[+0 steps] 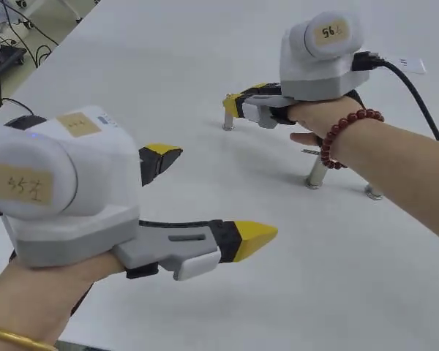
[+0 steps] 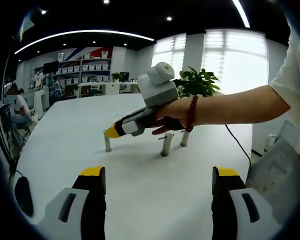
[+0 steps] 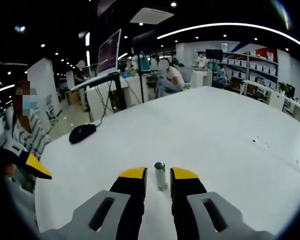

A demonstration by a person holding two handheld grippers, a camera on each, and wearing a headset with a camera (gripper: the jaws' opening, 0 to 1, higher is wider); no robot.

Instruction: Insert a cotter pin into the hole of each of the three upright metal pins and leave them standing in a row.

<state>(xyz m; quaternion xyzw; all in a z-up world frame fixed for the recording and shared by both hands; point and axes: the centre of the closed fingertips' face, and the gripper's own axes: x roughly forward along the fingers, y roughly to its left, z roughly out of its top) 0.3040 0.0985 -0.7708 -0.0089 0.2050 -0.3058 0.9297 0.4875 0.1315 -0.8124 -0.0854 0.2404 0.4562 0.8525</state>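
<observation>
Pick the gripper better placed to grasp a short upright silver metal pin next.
Right: the right gripper straddles one short upright silver metal pin, jaws apart; the left gripper hangs open, well back.

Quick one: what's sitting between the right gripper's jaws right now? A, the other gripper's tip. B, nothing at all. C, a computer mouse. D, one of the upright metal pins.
D: in the right gripper view, an upright metal pin stands on the table between the yellow-tipped jaws of the right gripper.

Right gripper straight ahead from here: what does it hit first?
The upright metal pin, standing between the fingers of the right gripper near their tips; beyond it the white table looks free, though depth is unclear.
</observation>
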